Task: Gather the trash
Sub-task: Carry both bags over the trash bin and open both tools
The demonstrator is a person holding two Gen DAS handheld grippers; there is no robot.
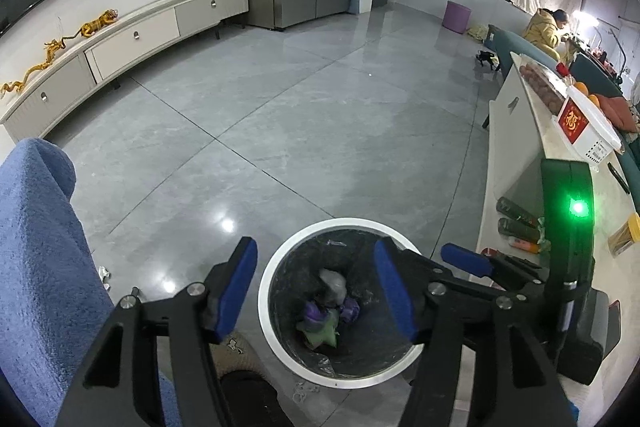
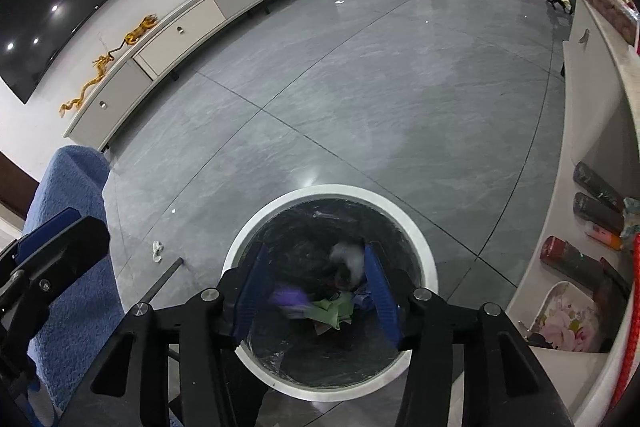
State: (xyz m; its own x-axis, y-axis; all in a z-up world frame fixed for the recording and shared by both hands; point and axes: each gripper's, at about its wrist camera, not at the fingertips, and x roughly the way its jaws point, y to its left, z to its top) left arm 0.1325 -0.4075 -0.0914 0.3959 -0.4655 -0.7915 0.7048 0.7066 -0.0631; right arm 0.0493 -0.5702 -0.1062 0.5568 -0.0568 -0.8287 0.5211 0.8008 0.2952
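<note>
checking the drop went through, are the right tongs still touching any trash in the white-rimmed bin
Apart. The right wrist view shows the right tongs open above the white-rimmed bin, nothing between the blue pads; the crumpled trash lies below.

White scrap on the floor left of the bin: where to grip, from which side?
The white scrap lies crumpled and flat on the floor tiles, apart from the bin and beside the dark rod. Probably best from straight above, pads across its narrow width at the raised middle. The left gripper is open, seems nearer, and holds nothing.
</note>
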